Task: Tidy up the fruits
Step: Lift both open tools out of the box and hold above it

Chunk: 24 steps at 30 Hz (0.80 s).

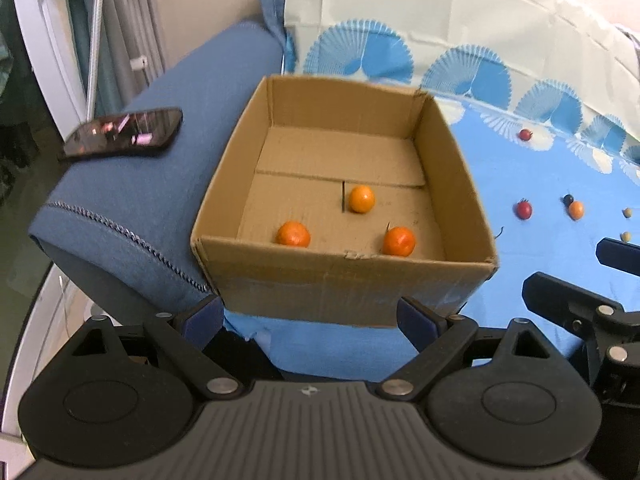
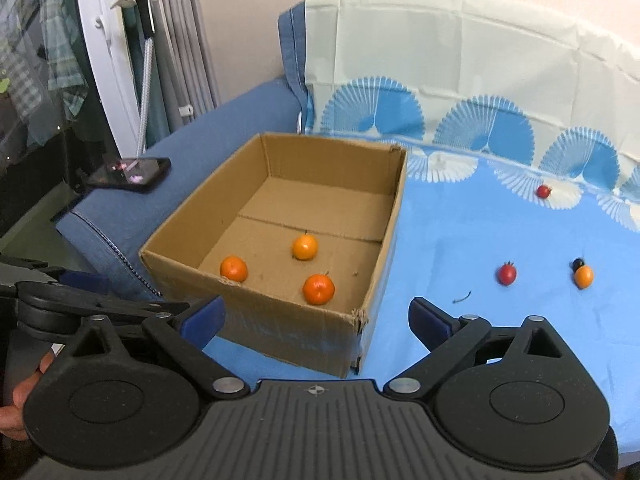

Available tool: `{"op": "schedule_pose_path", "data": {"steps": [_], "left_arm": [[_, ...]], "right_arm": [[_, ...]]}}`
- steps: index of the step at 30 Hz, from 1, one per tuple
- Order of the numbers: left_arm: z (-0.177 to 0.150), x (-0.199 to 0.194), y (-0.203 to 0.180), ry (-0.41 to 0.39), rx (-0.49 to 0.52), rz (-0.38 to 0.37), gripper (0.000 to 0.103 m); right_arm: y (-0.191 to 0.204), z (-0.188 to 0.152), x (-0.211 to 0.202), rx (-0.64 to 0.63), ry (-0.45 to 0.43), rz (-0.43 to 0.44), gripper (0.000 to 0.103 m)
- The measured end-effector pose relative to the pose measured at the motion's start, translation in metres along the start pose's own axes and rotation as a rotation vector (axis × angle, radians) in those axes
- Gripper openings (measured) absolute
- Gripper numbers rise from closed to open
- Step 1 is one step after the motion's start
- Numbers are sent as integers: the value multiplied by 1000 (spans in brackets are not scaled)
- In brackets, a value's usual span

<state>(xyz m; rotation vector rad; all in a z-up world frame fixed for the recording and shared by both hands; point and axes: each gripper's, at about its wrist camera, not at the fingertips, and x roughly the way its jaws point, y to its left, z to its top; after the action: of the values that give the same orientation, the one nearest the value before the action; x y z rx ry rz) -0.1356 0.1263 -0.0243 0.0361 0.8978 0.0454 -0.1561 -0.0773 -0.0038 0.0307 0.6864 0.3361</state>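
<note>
An open cardboard box [image 1: 452,168] [image 2: 192,208] stands on a blue patterned cloth [image 2: 460,240]. Three orange fruits lie inside it: one at the front left [image 1: 293,234] [image 2: 233,269], one in the middle [image 1: 361,199] [image 2: 305,247] and one at the front right [image 1: 398,241] [image 2: 318,288]. On the cloth to the right lie a red fruit [image 1: 523,209] [image 2: 507,273], a second red fruit further back [image 1: 525,134] [image 2: 543,191], an orange fruit [image 1: 575,209] [image 2: 583,276] and a dark berry [image 2: 577,263] touching it. My left gripper [image 1: 310,318] is open and holds nothing, just before the box's near wall. My right gripper [image 2: 314,320] is open and holds nothing, at the box's near right corner.
A dark phone [image 1: 122,133] [image 2: 130,174] lies on the blue sofa arm [image 1: 132,208] left of the box. Two small yellowish fruits [image 1: 627,212] sit at the far right. A thin stem [image 2: 463,297] lies on the cloth. A hand [image 2: 16,404] shows at the lower left.
</note>
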Motion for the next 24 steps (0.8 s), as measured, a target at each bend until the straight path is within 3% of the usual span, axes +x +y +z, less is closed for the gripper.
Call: {"op": "schedule_pose_path", "data": {"steps": [12,24], "left_arm": [[-2,-25,-10,-31,20,2,96],[-4,-27,-11,-21,23,-1,96]], "right_arm": [[-4,-8,-31,17,-75,5,99],[-2,-11,-35,17,-76,19,100]]}}
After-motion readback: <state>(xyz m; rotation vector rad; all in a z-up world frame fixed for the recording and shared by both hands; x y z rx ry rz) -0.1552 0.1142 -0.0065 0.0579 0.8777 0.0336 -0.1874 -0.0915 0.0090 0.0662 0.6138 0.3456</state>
